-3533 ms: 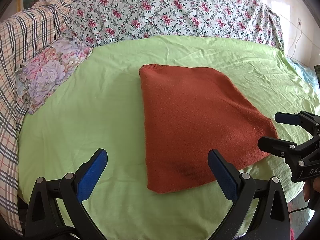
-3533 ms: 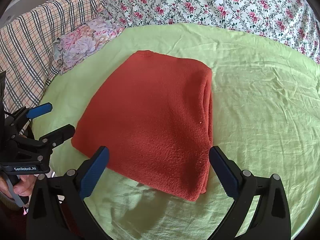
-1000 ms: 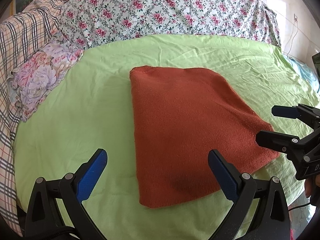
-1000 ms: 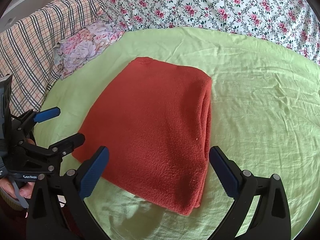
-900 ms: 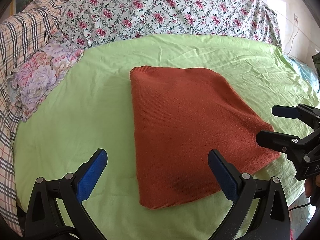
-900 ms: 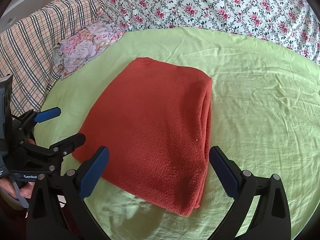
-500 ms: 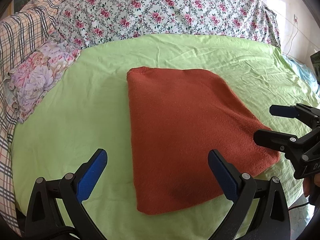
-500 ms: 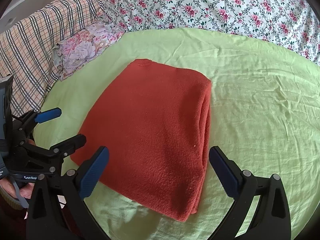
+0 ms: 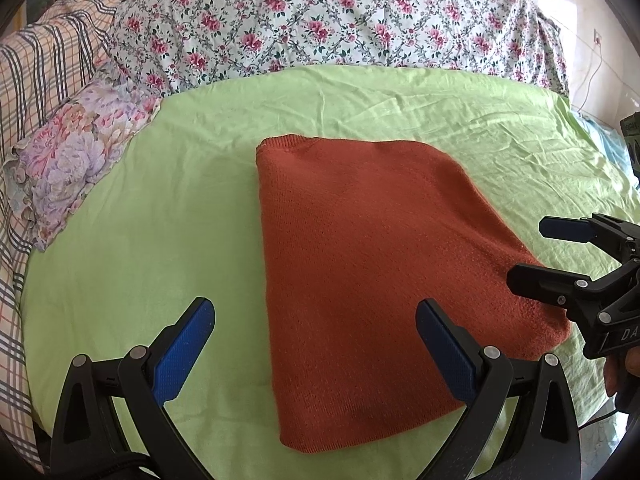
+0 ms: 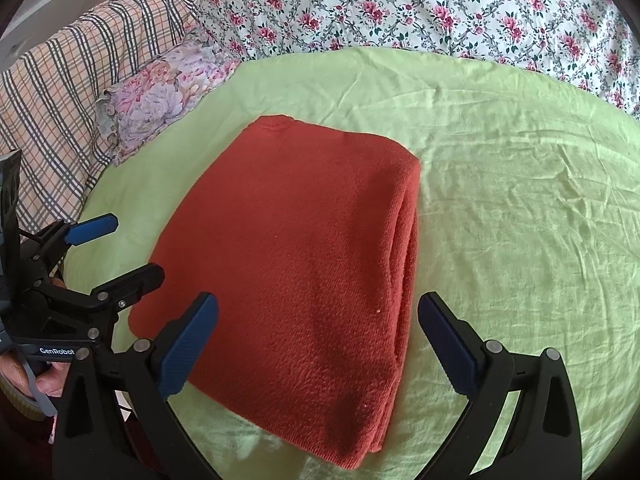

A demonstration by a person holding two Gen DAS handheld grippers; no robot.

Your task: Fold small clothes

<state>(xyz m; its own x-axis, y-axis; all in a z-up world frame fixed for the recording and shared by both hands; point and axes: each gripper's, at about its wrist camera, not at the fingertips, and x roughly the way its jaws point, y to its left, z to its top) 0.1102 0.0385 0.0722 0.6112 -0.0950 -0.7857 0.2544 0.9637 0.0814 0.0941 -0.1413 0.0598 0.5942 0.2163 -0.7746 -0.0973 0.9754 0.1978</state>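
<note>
On green bed sheet (image 9: pixel 168 208), mid-bed: folded rust knit garment (image 9: pixel 372 264). Left claw (image 9: pixel 316 344) and right claw (image 10: pixel 318 340) both released, empty, hovering at near edge. Risk: pinching top layer only would peel stacked folds apart; sheet may get snagged too.

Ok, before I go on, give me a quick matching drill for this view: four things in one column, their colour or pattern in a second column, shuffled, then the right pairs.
Things:
1. folded garment
2. bed sheet
3. small pillow
4. blanket at the far left

Colour or pattern:
A. checked, beige with dark lines
B. rust orange
C. pale purple and pink flowers
D. light green

Pairs: 1-B, 2-D, 3-C, 4-A

Both the left gripper and the right gripper hang open over the garment's near edge, holding nothing.
</note>
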